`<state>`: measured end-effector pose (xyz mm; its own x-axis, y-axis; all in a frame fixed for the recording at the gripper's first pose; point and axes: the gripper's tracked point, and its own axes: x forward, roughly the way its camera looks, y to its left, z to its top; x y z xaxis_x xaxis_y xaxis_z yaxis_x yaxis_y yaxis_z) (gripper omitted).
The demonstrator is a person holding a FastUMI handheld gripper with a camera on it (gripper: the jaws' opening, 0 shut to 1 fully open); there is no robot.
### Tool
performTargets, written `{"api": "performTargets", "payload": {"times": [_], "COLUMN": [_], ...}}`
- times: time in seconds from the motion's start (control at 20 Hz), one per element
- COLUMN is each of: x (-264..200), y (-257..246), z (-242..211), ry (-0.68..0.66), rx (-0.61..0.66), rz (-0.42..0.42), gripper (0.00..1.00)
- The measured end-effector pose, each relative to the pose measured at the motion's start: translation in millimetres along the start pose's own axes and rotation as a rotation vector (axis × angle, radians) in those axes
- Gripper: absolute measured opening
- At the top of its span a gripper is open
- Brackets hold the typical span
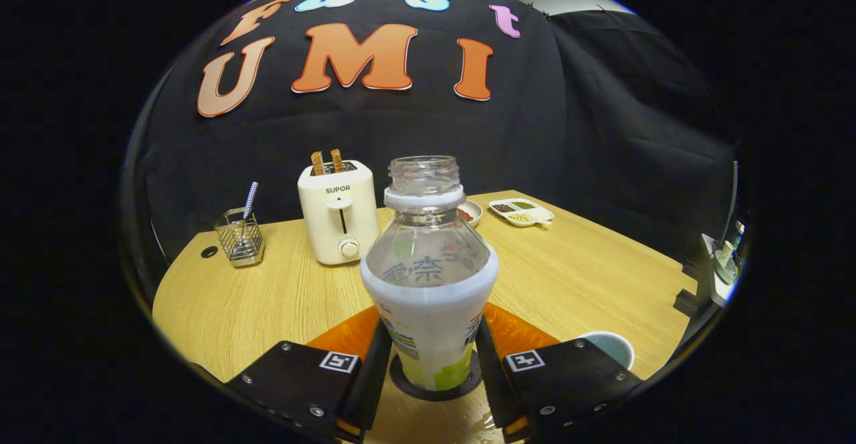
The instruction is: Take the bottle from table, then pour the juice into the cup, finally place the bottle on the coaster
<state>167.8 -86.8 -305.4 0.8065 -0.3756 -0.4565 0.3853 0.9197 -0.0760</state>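
Note:
An uncapped clear bottle point(428, 283) with a white and green label stands upright on a dark round coaster point(438, 394) on the wooden table point(267, 303). It sits between my fingers, and my gripper point(433, 340) is shut on the bottle, the two black fingers point(374, 364) lying against the label's sides. No juice shows in the clear upper part. A pale blue-lined cup point(610, 348) stands just right of my right finger, partly hidden behind it.
Beyond the bottle stands a cream toaster point(338, 220) with two slices of toast. A wire holder point(241, 237) with a utensil is at the far left. A small dish point(471, 212) and a divided tray point(521, 212) lie at the back. Wet drops point(488, 421) lie near the coaster.

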Motion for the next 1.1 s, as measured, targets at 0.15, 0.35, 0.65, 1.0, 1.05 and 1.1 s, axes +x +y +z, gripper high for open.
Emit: {"api": "performTargets", "payload": {"times": [0.15,0.35,0.65,1.0,1.05,1.1], "x": [-3,-15,-52,-141,-156,-170], "y": [-1,-7,-12,-4,-4,-3], "z": [1,12,48,131,141,151], "ry": [-0.002,-0.024,-0.093,-0.241,-0.254,-0.269], "rx": [0.005,0.037,0.028,0.034,0.028,0.021], "rz": [0.000,-0.009,0.034,0.161,0.171,0.185], "gripper": [0.67,0.77,0.97,0.97,0.97,0.97]}}
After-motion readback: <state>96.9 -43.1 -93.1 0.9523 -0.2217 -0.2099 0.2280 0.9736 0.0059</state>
